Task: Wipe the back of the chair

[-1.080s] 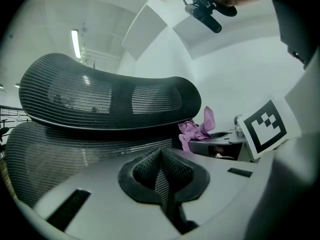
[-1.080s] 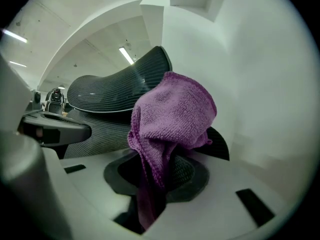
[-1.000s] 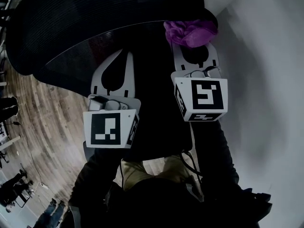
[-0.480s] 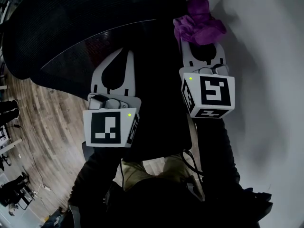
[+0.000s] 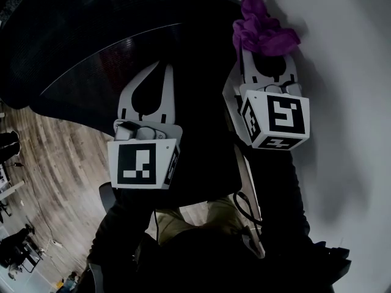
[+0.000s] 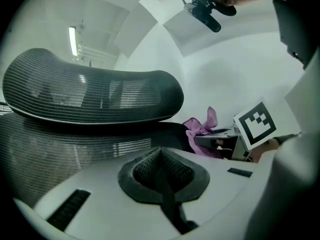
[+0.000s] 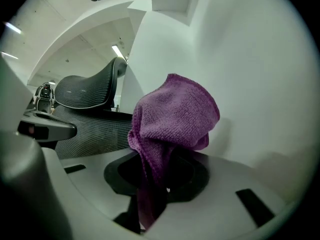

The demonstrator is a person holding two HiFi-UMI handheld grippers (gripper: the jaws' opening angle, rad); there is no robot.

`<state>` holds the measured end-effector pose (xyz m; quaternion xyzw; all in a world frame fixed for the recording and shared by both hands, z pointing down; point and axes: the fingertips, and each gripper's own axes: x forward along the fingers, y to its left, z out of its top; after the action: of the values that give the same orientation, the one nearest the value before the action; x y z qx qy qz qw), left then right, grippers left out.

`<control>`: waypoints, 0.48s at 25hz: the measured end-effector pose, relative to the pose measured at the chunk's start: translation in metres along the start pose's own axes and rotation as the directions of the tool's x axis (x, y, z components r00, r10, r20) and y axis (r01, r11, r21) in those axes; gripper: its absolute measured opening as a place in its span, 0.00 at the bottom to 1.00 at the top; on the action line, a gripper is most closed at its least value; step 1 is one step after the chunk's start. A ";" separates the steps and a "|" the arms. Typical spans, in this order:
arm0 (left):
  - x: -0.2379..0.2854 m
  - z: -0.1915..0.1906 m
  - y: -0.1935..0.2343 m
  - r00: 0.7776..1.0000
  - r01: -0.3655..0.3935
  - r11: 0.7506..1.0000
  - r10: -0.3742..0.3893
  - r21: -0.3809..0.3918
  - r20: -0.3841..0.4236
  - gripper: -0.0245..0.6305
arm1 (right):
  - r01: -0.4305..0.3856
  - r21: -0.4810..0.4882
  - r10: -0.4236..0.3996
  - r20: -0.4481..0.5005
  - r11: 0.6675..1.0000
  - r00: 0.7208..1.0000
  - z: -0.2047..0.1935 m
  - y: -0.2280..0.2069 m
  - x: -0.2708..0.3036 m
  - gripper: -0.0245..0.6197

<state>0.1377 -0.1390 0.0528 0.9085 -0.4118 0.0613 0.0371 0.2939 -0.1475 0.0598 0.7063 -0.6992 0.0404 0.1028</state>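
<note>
The right hand-held gripper (image 5: 267,49) is closed on a purple terry cloth (image 7: 172,116). The lower end of the cloth is pinched between the two jaws, and the bigger part stands out in a loose bunch ahead of the jaw tips. A white wall (image 5: 342,72) is behind the cloth and to the right of this hand-held gripper.

The black mesh back of the office chair (image 5: 91,54) lies to the left of the right hand-held gripper. In the left gripper view the cloth is just beside the right edge of the chair back. From these views I cannot tell if the cloth touches the mesh.

The left hand-held gripper (image 5: 164,69) has its jaws together, and I see nothing held between them. It is over the chair back, with the mesh directly ahead of and below its tips. Whether the tips touch the mesh cannot be told. The curved black mesh headrest (image 6: 95,94) is ahead of this hand-held gripper and higher, above the top edge of the back.

The two hand-held grippers are side by side. Both point the same way, and the right one reaches a little further forward. To the left of the left hand-held gripper, past the edge of the chair, a wooden floor (image 5: 55,163) is visible far below.
</note>
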 end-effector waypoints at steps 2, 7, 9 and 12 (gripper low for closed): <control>0.002 -0.003 0.004 1.000 -0.006 0.999 0.005 -0.033 -0.009 0.05 | 0.004 -0.001 -0.004 -0.004 1.000 1.000 -0.001 0.001 0.005 0.18; 0.006 -0.005 0.006 1.000 -0.003 1.000 0.003 -0.017 -0.011 0.05 | 0.019 0.011 -0.019 -0.018 1.000 1.000 -0.006 -0.008 0.009 0.18; 0.005 -0.005 0.004 1.000 -0.002 1.000 0.002 -0.028 -0.016 0.05 | 0.018 0.008 -0.018 -0.019 1.000 1.000 -0.005 -0.007 0.008 0.18; 0.008 -0.005 -0.001 1.000 -0.004 0.999 0.002 -0.051 -0.027 0.05 | 0.019 0.004 -0.019 -0.017 1.000 1.000 -0.004 -0.010 0.009 0.18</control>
<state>0.1437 -0.1440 0.0586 0.9057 -0.4141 0.0628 0.0658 0.3040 -0.1555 0.0648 0.7127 -0.6915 0.0469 0.1078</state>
